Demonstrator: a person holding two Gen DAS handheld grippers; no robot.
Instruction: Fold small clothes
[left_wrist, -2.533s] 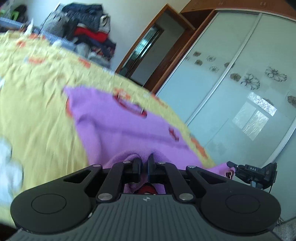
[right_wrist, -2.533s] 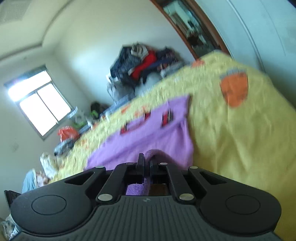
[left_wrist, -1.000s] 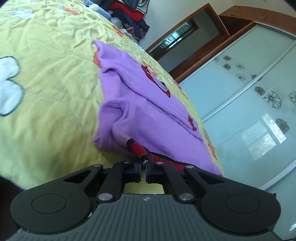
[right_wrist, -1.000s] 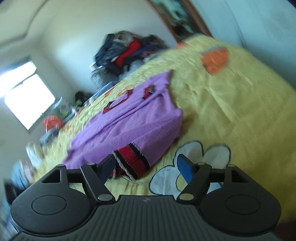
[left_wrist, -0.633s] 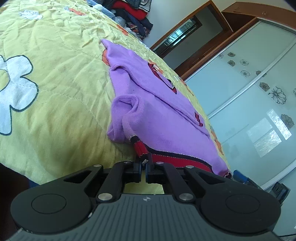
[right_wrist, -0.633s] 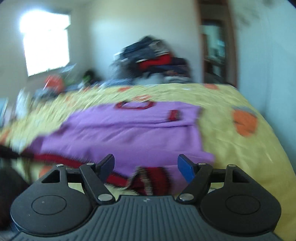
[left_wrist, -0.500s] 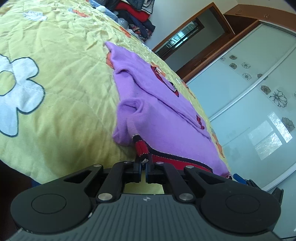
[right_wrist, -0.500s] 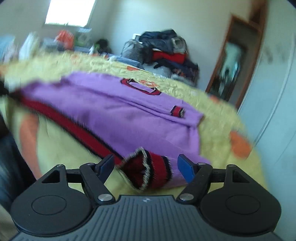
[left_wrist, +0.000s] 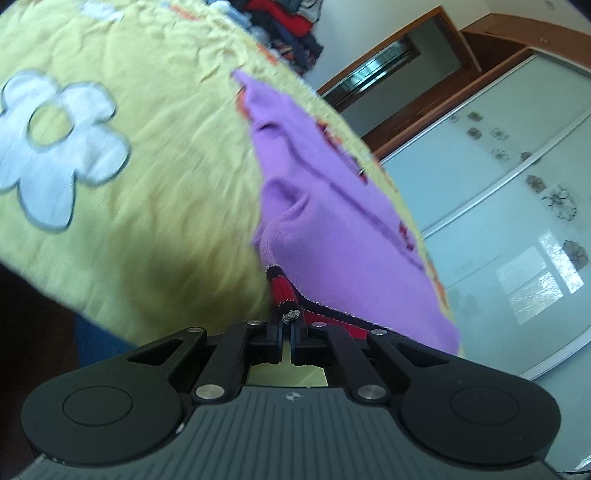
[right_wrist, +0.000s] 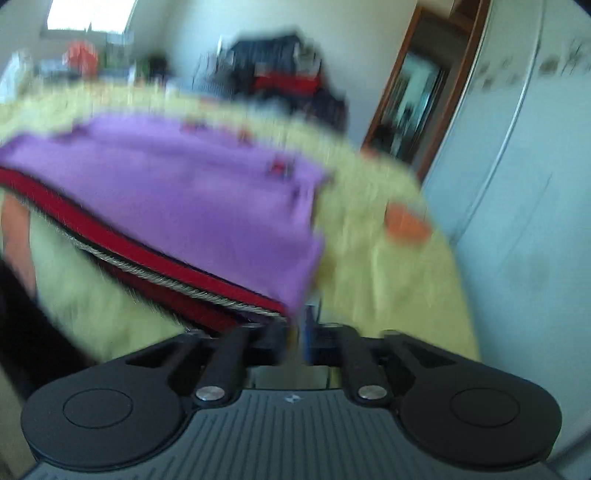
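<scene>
On the yellow bedspread (left_wrist: 155, 192) lies a purple sweater (left_wrist: 332, 236), spread flat with its long axis running away from the left camera, from the red-and-black hem (left_wrist: 284, 291) at the near edge of the bed up toward the neckline end far off. In the right view the sweater (right_wrist: 192, 192) lies across the picture, its hem (right_wrist: 147, 266) a red band slanting down to the right corner.

The left gripper (left_wrist: 287, 325) has its fingers nearly together, pinched on the hem's near corner, where a bit of silvery trim shows between them. The right gripper (right_wrist: 295, 332) is closing its fingers, now narrow, at the hem's other corner; the picture is blurred, and I cannot tell whether the pads press the cloth yet.

The hem sits right at the bed's near edge, lifted a little off the spread. To the left of the sweater the spread is open, with only a white flower patch (left_wrist: 55, 147) sewn on it. To the right, an orange patch (right_wrist: 406, 221) lies near the bed's side.

Beyond the bed a pile of clothes (right_wrist: 288, 81) stands at the wall, with a wood-framed doorway (left_wrist: 388, 70) and frosted wardrobe doors (left_wrist: 517, 192) alongside.
</scene>
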